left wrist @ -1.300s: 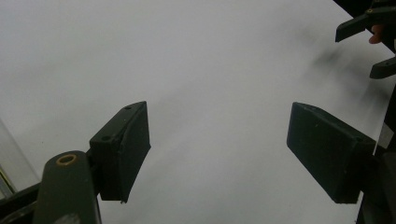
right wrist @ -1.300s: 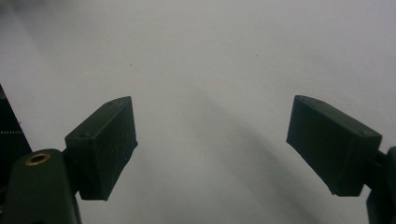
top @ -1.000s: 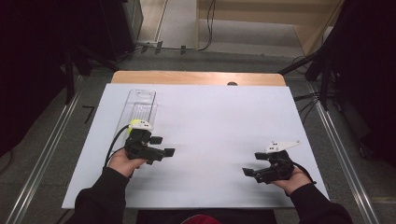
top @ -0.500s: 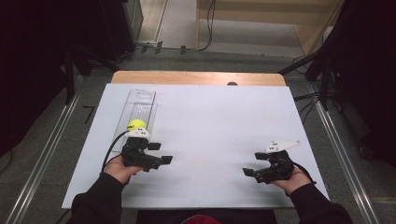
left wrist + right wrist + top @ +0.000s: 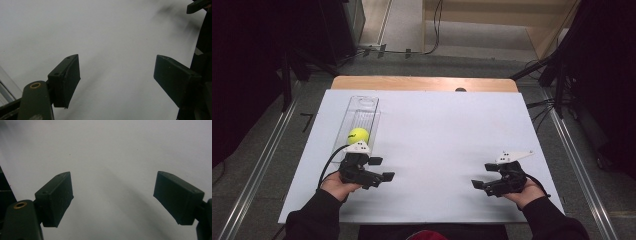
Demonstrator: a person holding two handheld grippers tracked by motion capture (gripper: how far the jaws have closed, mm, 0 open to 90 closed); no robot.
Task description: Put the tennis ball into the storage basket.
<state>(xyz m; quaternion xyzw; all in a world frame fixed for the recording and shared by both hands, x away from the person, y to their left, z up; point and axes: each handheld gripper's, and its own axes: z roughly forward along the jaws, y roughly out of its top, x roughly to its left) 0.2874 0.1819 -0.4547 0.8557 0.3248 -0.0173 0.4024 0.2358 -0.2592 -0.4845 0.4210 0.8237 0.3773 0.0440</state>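
Note:
A yellow-green tennis ball (image 5: 358, 135) lies in a long clear plastic container (image 5: 363, 106) at the left of the white board (image 5: 442, 125). My left gripper (image 5: 383, 169) is just in front of the ball, apart from it, and its jaws point right. In the left gripper view its jaws (image 5: 116, 77) stand apart over bare white surface with nothing between them. My right gripper (image 5: 483, 176) is near the front right with its jaws pointing left. In the right gripper view those jaws (image 5: 113, 197) are also spread and hold nothing.
The board rests on a wooden table (image 5: 422, 83) with a small dark spot (image 5: 460, 90) at its far edge. Metal rails (image 5: 257, 170) run along both sides. Cables (image 5: 432, 30) lie on the floor behind the table.
My left gripper has drawn back toward the near edge of the board, away from the container. The ball, partly covered before, now shows whole. The right gripper has stayed put.

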